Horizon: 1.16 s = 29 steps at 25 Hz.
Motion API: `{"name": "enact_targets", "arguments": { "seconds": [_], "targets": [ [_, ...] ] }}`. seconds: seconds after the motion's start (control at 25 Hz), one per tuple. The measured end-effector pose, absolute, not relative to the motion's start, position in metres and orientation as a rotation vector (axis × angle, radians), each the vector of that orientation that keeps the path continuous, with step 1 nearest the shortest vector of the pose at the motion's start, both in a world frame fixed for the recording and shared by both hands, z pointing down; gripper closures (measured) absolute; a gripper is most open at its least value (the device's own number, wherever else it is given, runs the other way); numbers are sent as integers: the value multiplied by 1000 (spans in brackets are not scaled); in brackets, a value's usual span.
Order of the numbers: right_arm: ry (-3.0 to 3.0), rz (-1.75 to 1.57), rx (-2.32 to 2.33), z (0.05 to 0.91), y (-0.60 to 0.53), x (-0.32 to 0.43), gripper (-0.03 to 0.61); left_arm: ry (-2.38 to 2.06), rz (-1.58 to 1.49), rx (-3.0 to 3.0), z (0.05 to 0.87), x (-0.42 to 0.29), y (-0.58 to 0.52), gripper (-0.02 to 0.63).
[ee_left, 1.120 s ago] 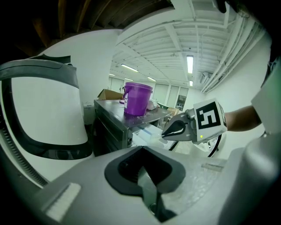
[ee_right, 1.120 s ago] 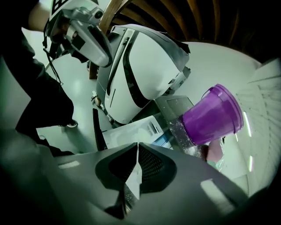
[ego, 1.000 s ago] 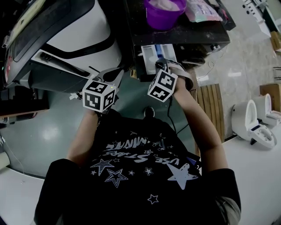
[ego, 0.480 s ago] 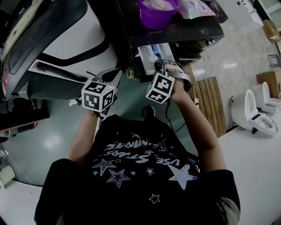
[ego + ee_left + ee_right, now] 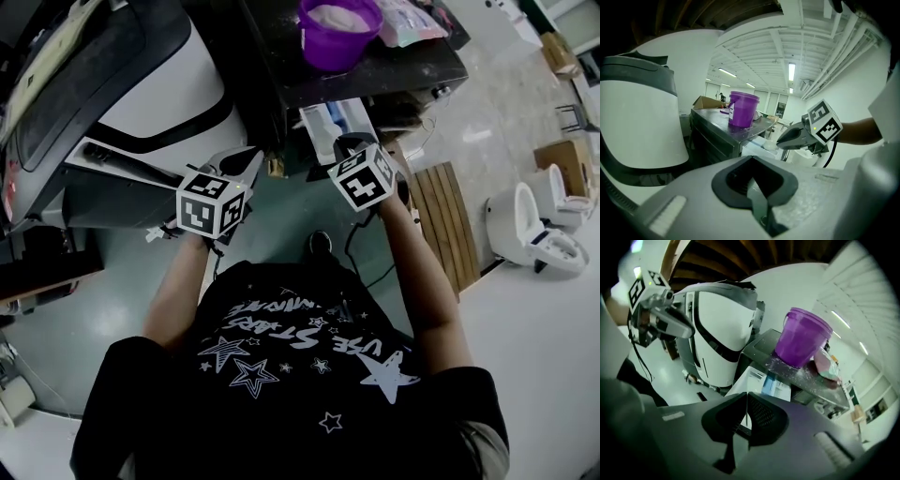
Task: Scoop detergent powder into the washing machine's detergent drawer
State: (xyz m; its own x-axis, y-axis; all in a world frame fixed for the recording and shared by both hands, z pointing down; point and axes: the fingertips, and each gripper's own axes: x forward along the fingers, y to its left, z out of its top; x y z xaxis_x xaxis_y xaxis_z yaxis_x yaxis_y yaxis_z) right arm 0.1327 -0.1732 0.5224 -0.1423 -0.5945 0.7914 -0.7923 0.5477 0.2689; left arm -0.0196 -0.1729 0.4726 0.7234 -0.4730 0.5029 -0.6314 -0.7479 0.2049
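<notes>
The purple bucket point(image 5: 337, 28) of white powder stands on a dark metal table point(image 5: 422, 66). Below its front edge the white and blue detergent drawer point(image 5: 330, 122) is pulled out. My right gripper point(image 5: 341, 143) hovers just in front of the drawer, shut and holding nothing. Left of it, my left gripper point(image 5: 253, 159) is also shut and empty, apart from the drawer. The left gripper view shows the left gripper point(image 5: 751, 159), bucket point(image 5: 743, 108), drawer point(image 5: 761, 147) and right gripper point(image 5: 787, 139). The right gripper view shows the right gripper point(image 5: 747, 397), bucket point(image 5: 802, 338), drawer point(image 5: 764, 383) and left gripper point(image 5: 682, 329). No scoop is visible.
The white and black washing machine point(image 5: 141, 84) fills the left side. A pink bag point(image 5: 412, 23) lies beside the bucket. A wooden slatted platform point(image 5: 441, 216) lies on the floor at the right, with white toilets point(image 5: 530, 225) beyond it. A cable point(image 5: 361, 244) hangs under my right arm.
My right gripper has moved a little right and closer to the drawer, and its marker cube has turned. The left gripper has hardly moved.
</notes>
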Motion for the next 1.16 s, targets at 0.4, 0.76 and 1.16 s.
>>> {"name": "enact_targets", "arguments": {
  "seconds": [0.4,0.76,1.16],
  "targets": [
    [-1929,709,1444,514,-155,131,546,-794,577,2591,477,-50,-168,612],
    [-1934,720,1629,493,-134,113,546,-768,538,2605,477,-90,-153,613],
    [-1988,776,1843,473,-92,56,546,-691,467,2663,459,-141,-112,613]
  ]
}}
